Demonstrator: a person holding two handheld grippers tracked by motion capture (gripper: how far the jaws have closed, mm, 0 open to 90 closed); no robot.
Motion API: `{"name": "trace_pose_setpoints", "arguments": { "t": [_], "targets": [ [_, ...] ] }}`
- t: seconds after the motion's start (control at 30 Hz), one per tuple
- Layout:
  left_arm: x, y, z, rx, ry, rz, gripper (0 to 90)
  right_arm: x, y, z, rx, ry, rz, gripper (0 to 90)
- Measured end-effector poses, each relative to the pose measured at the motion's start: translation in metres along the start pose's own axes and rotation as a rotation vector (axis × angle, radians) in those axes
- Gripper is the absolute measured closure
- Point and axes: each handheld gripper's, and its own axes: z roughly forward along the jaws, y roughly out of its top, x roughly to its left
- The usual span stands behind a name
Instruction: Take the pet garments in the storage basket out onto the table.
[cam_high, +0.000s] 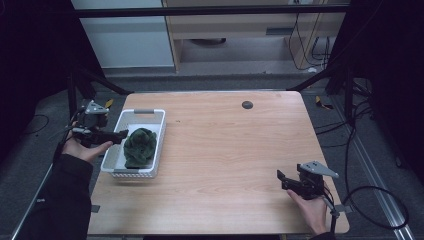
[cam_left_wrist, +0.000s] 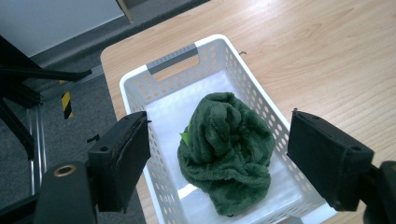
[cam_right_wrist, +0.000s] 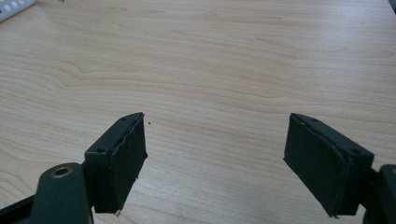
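1. while the left tongs (cam_left_wrist: 219, 158) stand with their jaws spread wide and nothing pinched between the pads, they hang above the near left part of a white perforated basket (cam_left_wrist: 243, 74), held in a hand at the desk's left edge in the high view (cam_high: 111, 136).
2. seen between the two black jaws in the left gripper view, and well below them, a crumpled dark green towel (cam_left_wrist: 226, 151) lies in a heap on the basket floor, touching neither pad.
3. the towel fills the half of the basket nearer the left tongs; the far half, toward the grey handle (cam_left_wrist: 173, 58), shows bare white floor.
4. in the high view the towel (cam_high: 140, 146) sits just past the tips of the left tongs, inside the basket (cam_high: 142, 113), which stands on the left part of the wooden desk (cam_high: 225, 145).
5. the right tongs (cam_right_wrist: 215, 158) are likewise wide open with nothing between the pads, pointing over bare wood.
6. in the high view the right tongs (cam_high: 283, 180) sit low near the desk's near right corner, well apart from the basket.
7. beyond both tongs, a small dark round spot (cam_high: 247, 104) marks the far part of the desk.
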Motion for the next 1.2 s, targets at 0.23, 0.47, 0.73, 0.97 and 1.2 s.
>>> {"name": "trace_pose_setpoints", "arguments": {
  "t": [0.23, 0.47, 0.73, 0.97, 1.2],
  "targets": [
    [0.005, 0.006, 0.008, 0.016, -0.004, 0.007, 19.6, 0.000, 0.000, 0.000, 0.000, -0.001, -0.004, 20.5],
    [0.008, 0.009, 0.018, 0.053, -0.017, 0.016, 19.5, 0.000, 0.000, 0.002, 0.008, 0.004, -0.003, 20.4],
    [0.009, 0.015, 0.030, 0.099, -0.031, 0.031, 19.6, 0.001, -0.001, 0.003, 0.013, -0.002, -0.012, 20.2],
    [0.007, 0.026, 0.042, 0.141, -0.047, 0.039, 20.0, 0.001, -0.001, 0.003, 0.018, 0.003, -0.007, 19.9],
    [0.007, 0.032, 0.052, 0.187, -0.067, 0.039, 22.4, 0.000, -0.001, 0.002, 0.019, 0.003, -0.009, 19.8]
  ]
}}
